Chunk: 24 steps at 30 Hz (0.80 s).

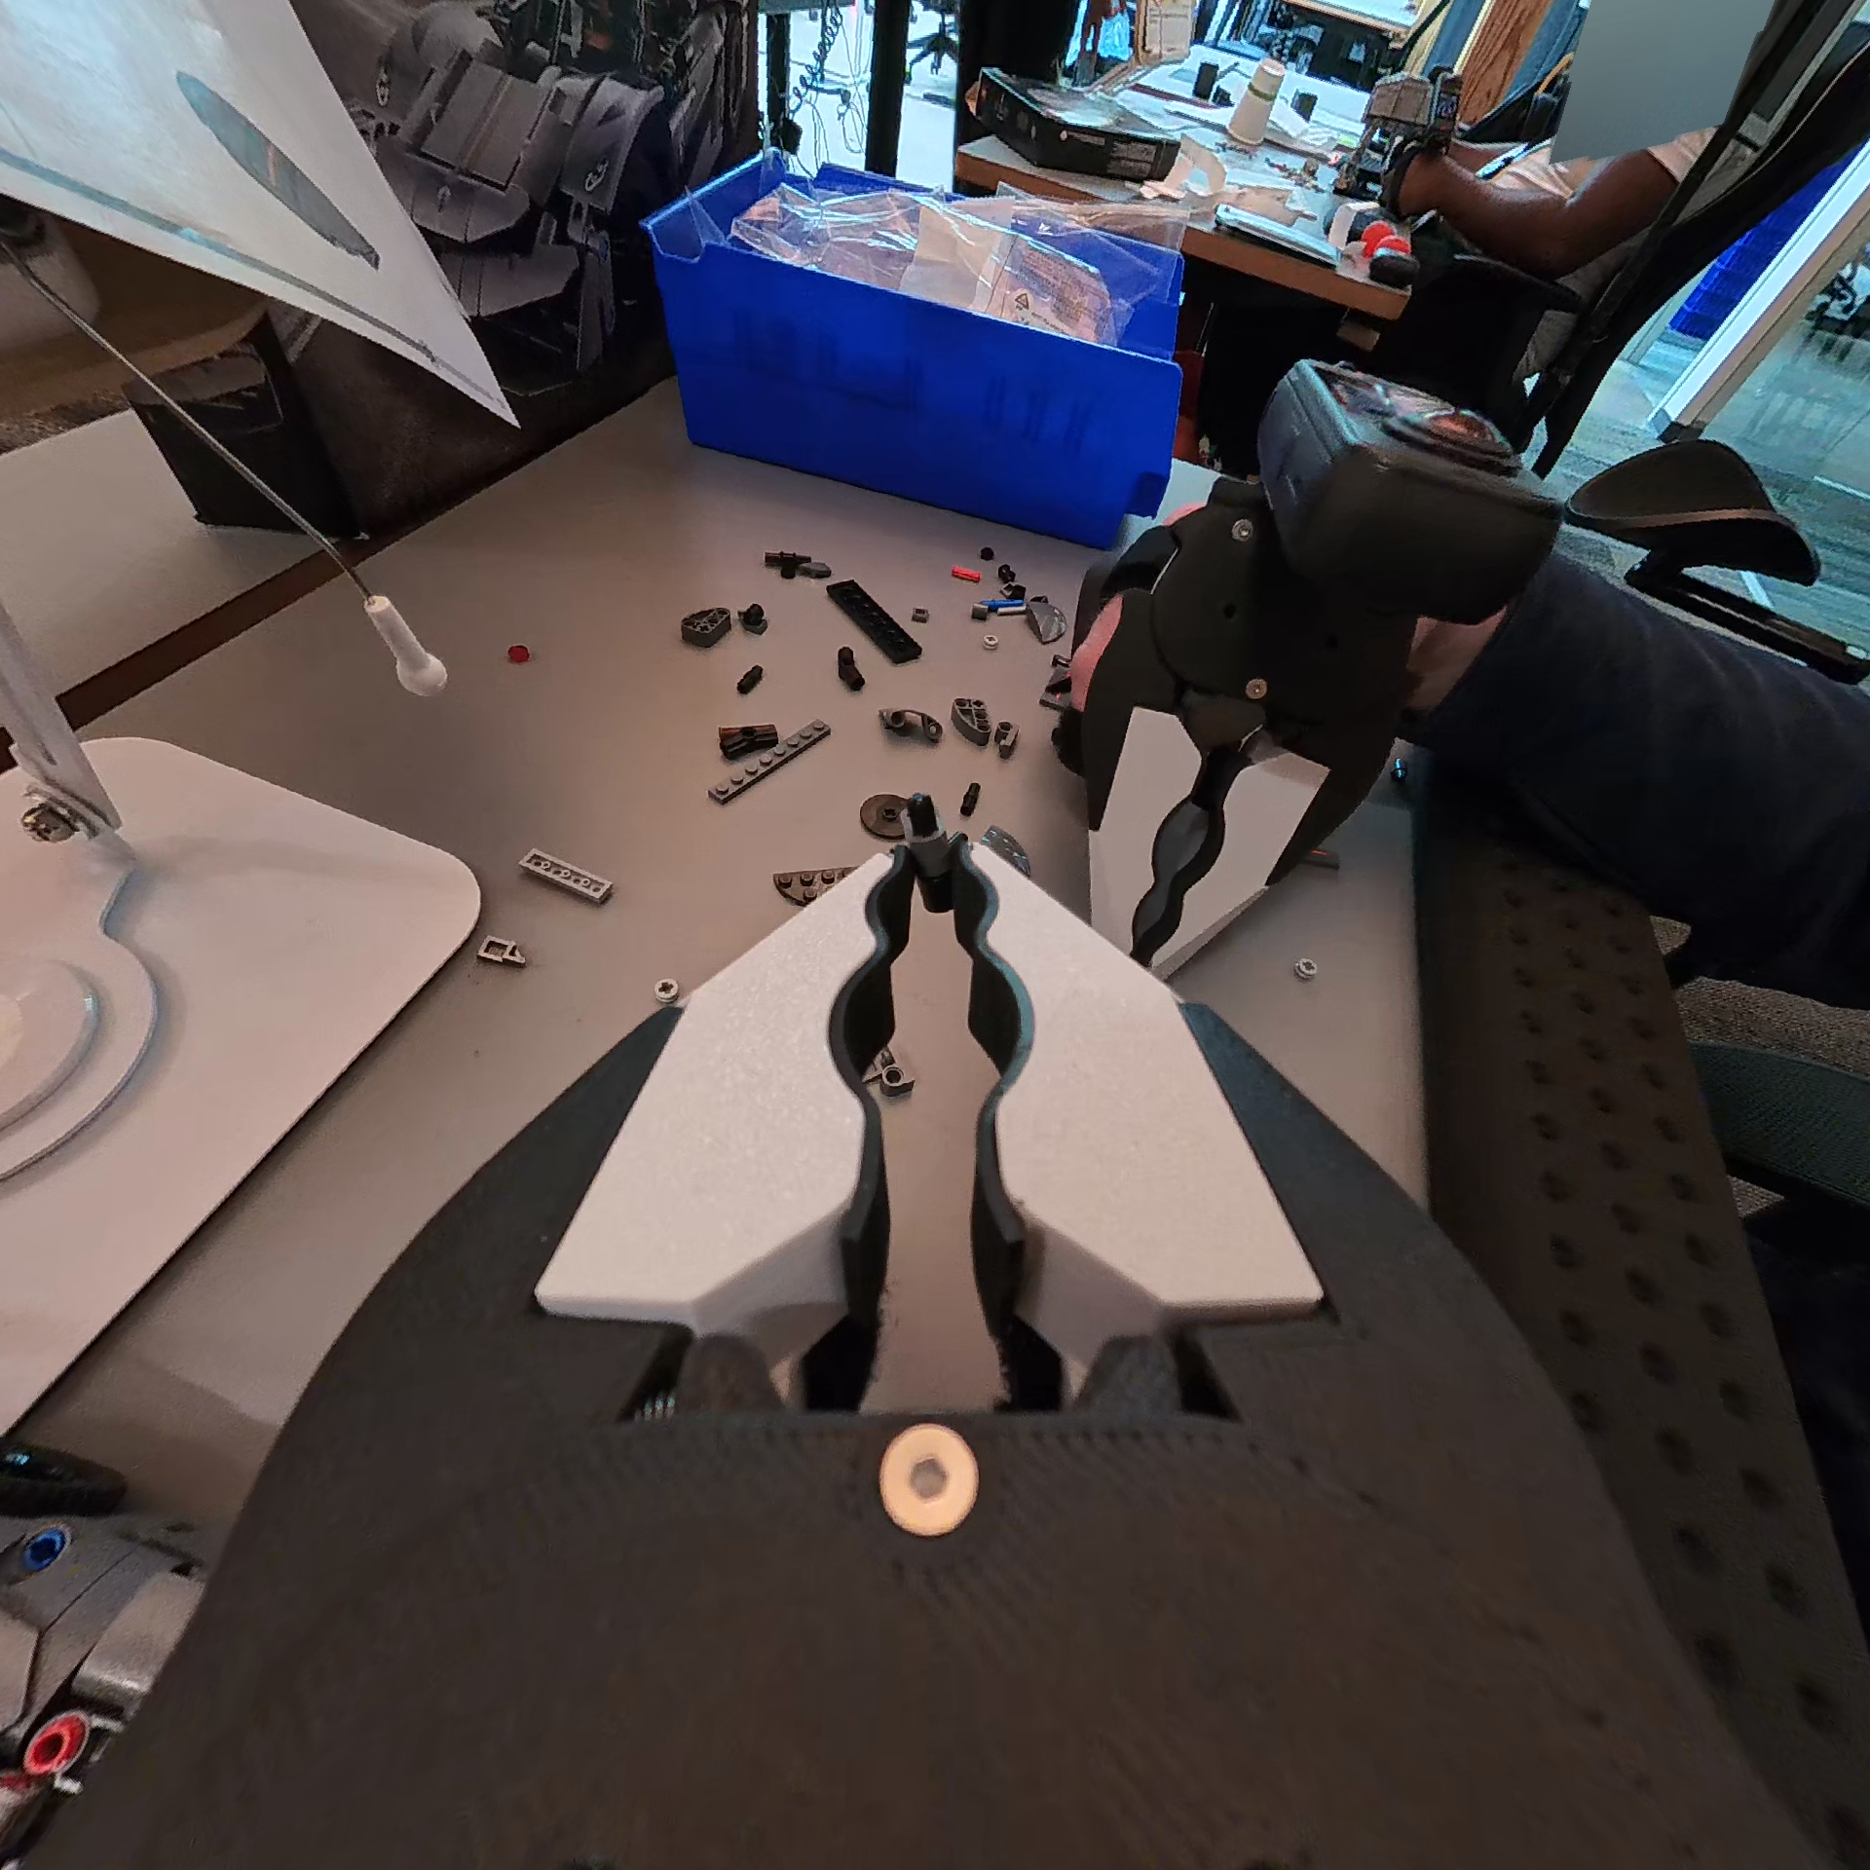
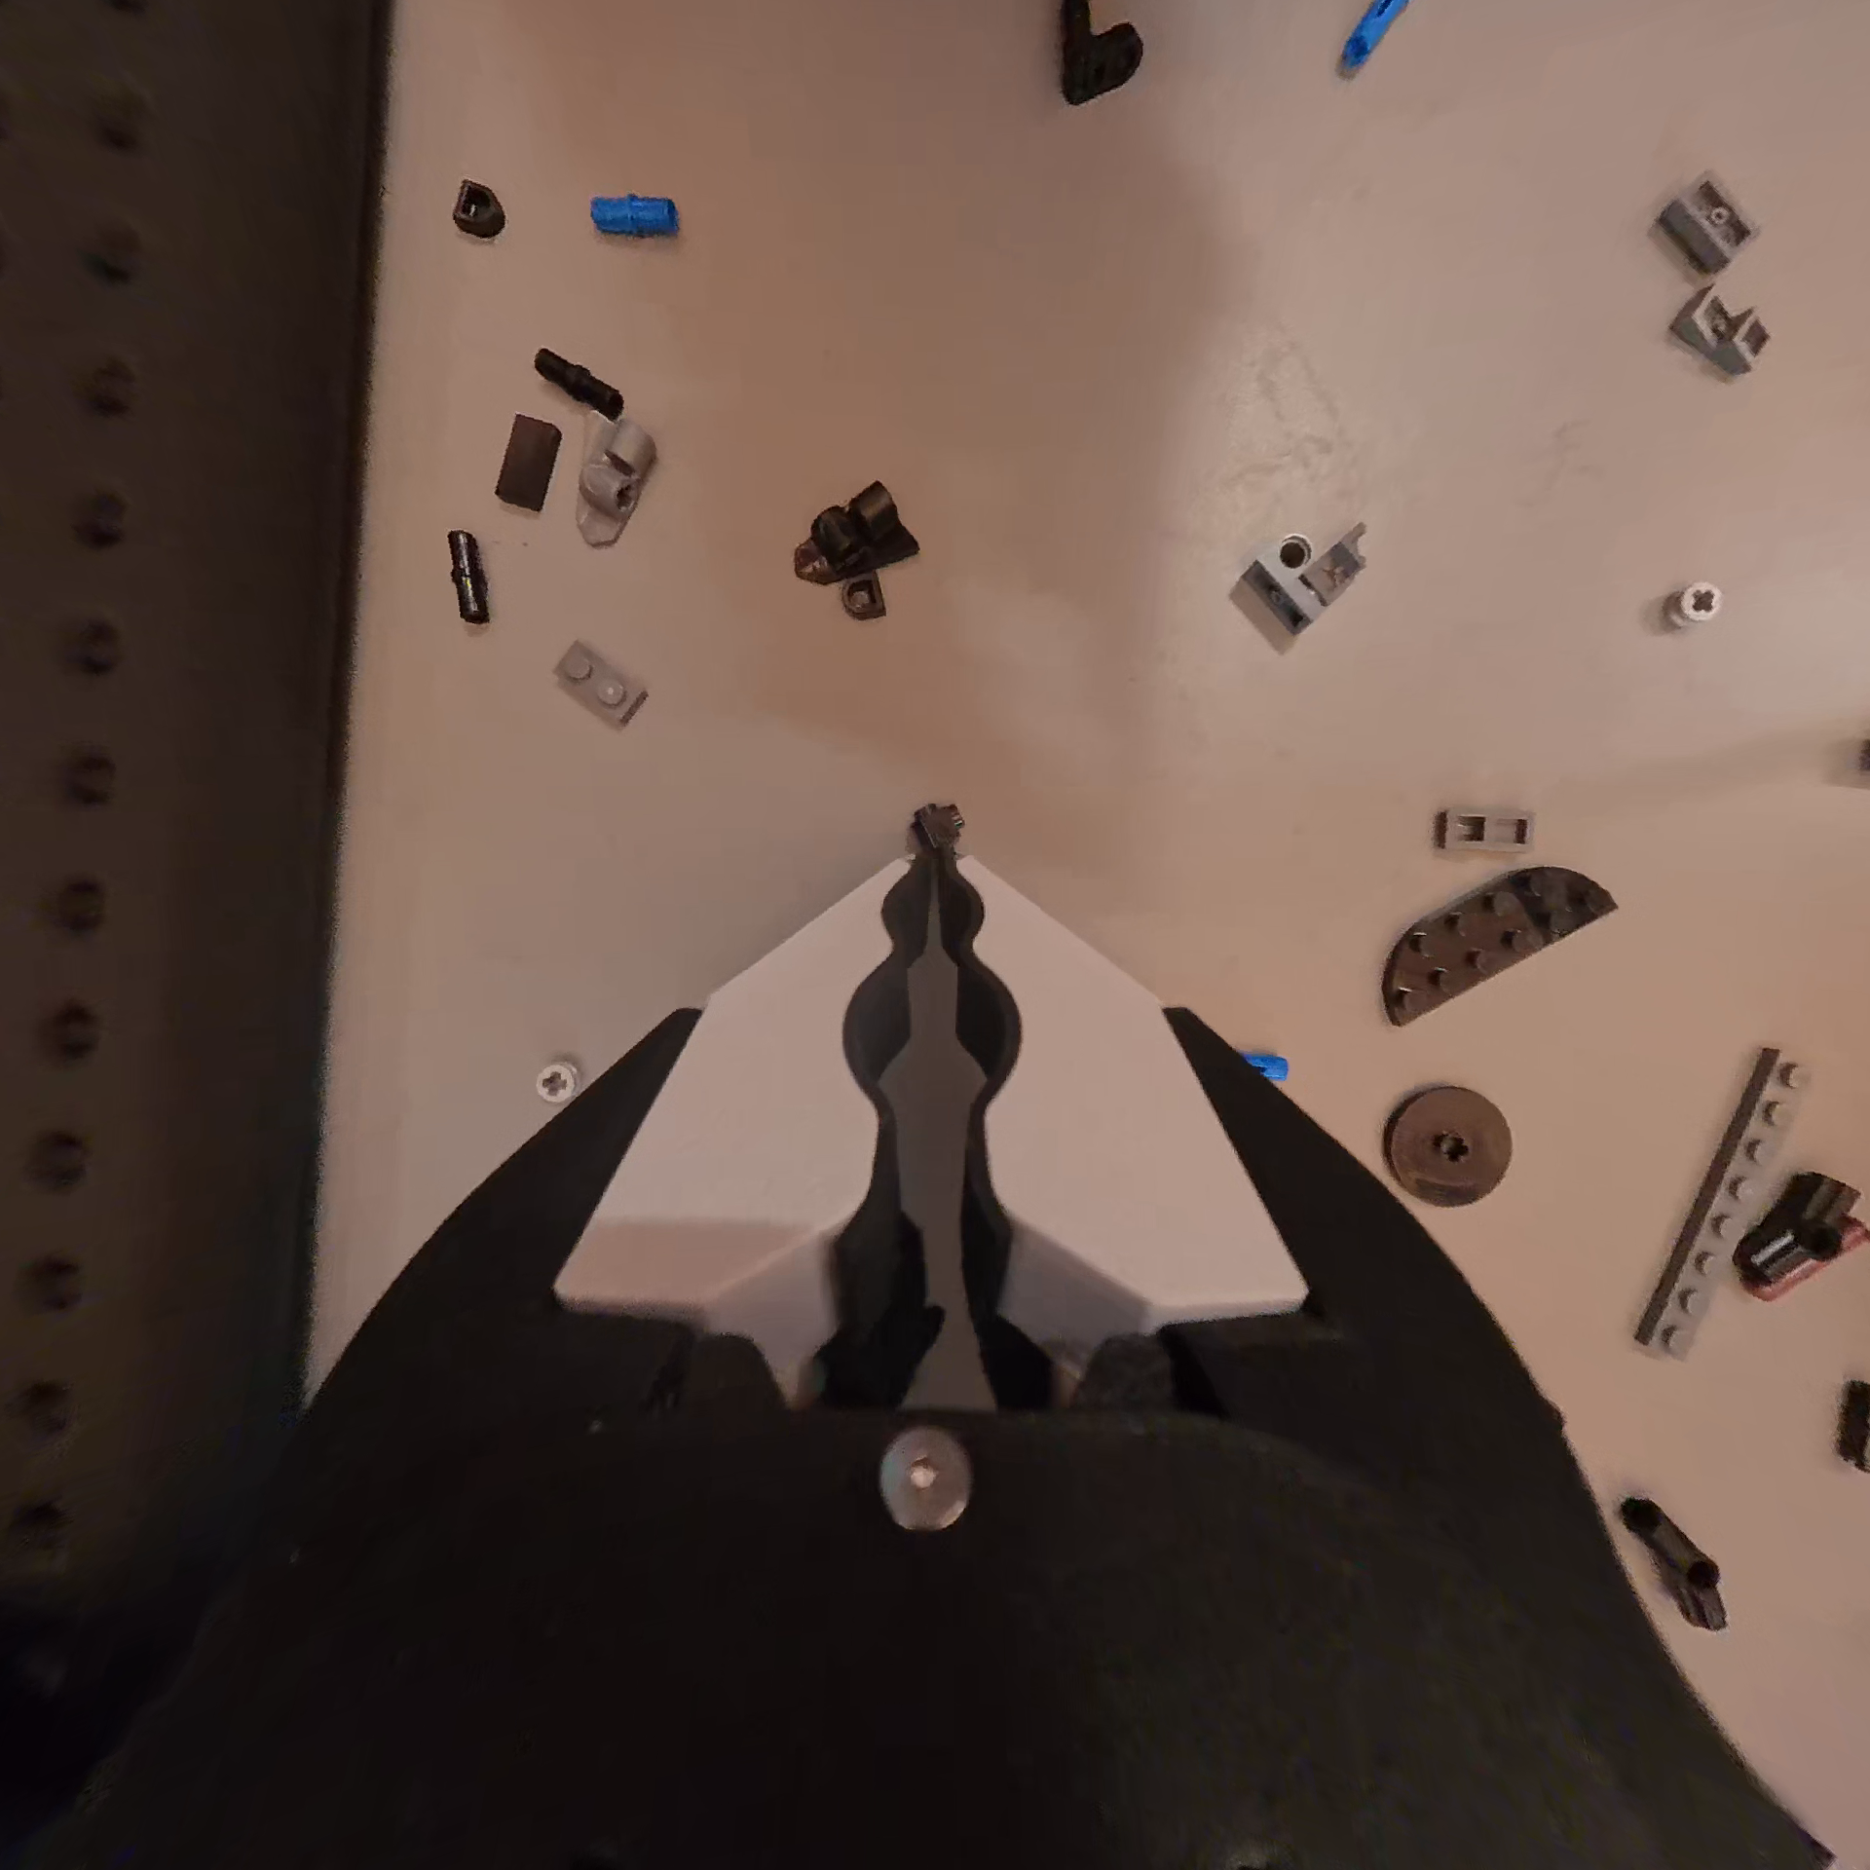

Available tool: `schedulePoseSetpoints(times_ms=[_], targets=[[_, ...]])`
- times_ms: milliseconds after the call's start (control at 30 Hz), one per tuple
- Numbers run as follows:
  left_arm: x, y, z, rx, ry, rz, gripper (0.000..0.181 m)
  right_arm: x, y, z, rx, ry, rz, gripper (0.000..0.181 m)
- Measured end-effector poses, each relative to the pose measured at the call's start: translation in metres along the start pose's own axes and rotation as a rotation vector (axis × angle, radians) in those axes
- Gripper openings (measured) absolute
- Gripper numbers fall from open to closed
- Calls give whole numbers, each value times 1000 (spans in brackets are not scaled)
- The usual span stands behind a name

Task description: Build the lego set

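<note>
A blue bin [image 1: 931, 405] stands at the far side of the grey table [image 1: 567, 627]; it holds clear plastic bags [image 1: 961, 243]. Loose lego pieces [image 1: 799, 688] are scattered across the table between the bin and the grippers. A white stand base [image 1: 233, 971] occupies the table's left side, with a tilted instruction sheet [image 1: 233, 172] above it. A second table with boxes and a seated person lies beyond, in an office room.

The left gripper [image 1: 933, 860] is clenched on a small black pin assembly [image 1: 929, 835], which projects upright from the fingertips. The right gripper [image 2: 936, 855] is clamped on a small dark piece [image 2: 936, 825] at its very tips, held above the table. In the right wrist view, a dark half-round plate [image 2: 1488, 941], a dark round disc [image 2: 1449, 1145] and a long grey plate [image 2: 1720, 1194] lie right of the fingers; a blue pin [image 2: 634, 215] lies farther off to the left
</note>
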<state>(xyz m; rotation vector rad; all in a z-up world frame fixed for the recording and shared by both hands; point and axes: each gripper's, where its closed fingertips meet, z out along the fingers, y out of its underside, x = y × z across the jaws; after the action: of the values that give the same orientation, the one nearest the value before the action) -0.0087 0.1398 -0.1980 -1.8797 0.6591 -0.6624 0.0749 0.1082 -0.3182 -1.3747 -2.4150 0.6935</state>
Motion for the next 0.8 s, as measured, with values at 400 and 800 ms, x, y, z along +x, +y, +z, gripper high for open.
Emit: schedulePoseSetpoints(times_ms=[400, 800], targets=[[0, 1, 0, -3, 2, 2, 5, 2, -4, 3, 7, 21, -10, 9], [1, 2, 2, -9, 6, 6, 5, 7, -17, -3, 63, 62, -42, 6]])
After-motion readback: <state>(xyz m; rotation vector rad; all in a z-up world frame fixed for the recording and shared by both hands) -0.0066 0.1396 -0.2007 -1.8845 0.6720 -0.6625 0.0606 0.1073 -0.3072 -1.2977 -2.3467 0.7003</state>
